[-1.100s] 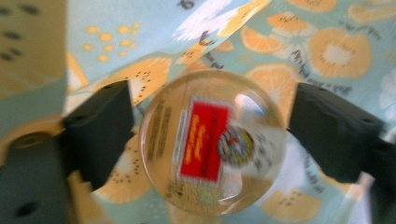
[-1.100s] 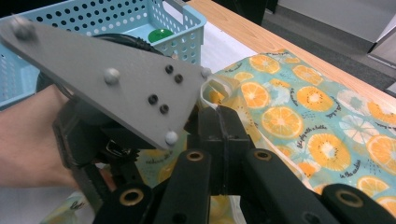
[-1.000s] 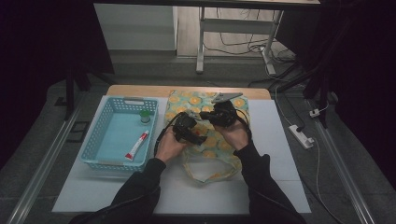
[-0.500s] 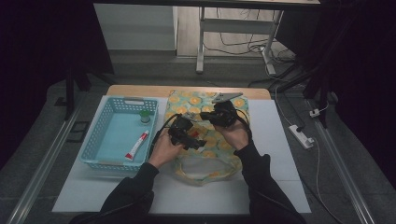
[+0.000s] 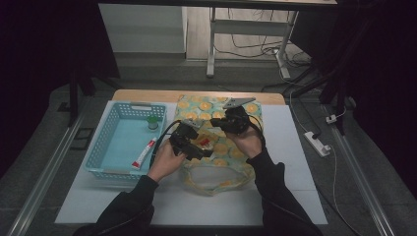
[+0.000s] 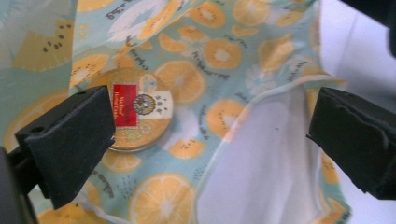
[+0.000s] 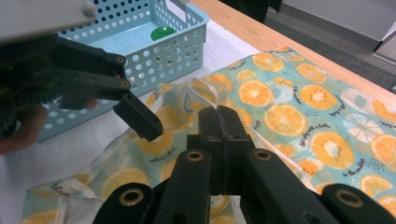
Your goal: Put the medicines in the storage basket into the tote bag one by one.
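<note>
Fingers (image 6: 70, 140) of the left gripper (image 6: 205, 144) are standing wide apart, gripping nothing, in the left gripper view. They are pointing down into the bag (image 6: 233, 60), orange-slice print, white lining showing at the mouth. The tin (image 6: 140, 112), round and gold, is lying flat inside on the fabric, just beside the left-hand finger and partly behind it, off-centre from the gap. Red label on the lid, small text, too blurred to read. Script on the fabric is unreadable too.

Right gripper view: the right gripper (image 7: 219, 126) is pressing its fingers together on the bag's edge, holding the mouth up. The left gripper (image 7: 135, 116) is hanging ahead of it over the opening. The basket (image 7: 177, 42) is sitting beyond, a green cap inside.

High view: both grippers are working over the bag (image 5: 221, 182) at mid bench (image 5: 295, 196). The left gripper (image 5: 194, 147) is nearer the tin (image 5: 205, 141), so I judge it would take or leave it there. The basket (image 5: 105, 147) is holding a tube (image 5: 144, 152).
</note>
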Demonstrator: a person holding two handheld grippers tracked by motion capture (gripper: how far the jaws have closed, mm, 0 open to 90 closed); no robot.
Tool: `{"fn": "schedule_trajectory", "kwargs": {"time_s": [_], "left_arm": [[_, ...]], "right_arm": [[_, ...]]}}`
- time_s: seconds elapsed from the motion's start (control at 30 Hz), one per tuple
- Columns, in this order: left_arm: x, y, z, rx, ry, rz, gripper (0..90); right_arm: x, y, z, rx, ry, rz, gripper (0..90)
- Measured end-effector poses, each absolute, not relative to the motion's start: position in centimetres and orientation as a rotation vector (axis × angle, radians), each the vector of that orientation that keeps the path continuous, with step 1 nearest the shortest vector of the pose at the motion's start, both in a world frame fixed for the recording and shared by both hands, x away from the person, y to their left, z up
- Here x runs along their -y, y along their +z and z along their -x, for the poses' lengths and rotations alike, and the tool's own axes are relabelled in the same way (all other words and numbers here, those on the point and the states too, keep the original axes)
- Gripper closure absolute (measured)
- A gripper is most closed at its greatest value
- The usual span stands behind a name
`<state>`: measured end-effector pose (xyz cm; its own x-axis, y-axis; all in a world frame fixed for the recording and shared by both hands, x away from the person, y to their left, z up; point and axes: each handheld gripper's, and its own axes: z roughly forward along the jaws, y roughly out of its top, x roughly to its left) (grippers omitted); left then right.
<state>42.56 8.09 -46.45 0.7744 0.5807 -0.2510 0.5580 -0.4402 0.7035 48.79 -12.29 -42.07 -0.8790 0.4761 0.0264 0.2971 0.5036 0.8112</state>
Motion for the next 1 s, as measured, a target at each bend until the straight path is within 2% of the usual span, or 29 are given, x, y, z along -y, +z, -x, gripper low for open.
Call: {"fn": "schedule_trajectory", "kwargs": {"time_s": [0.33, 1.0], "left_arm": [[-10.2, -45.9, -41.7, -0.853, 0.042, -2.125, 0.0], [-17.9, -45.0, -40.3, -1.038, 0.192, -2.07, 0.0]], "right_arm": [[12.5, -42.0, -48.8, -2.547, 1.317, -0.664, 90.0], [12.5, -42.2, -49.0, -2.548, 1.3, -0.666, 90.0]]}}
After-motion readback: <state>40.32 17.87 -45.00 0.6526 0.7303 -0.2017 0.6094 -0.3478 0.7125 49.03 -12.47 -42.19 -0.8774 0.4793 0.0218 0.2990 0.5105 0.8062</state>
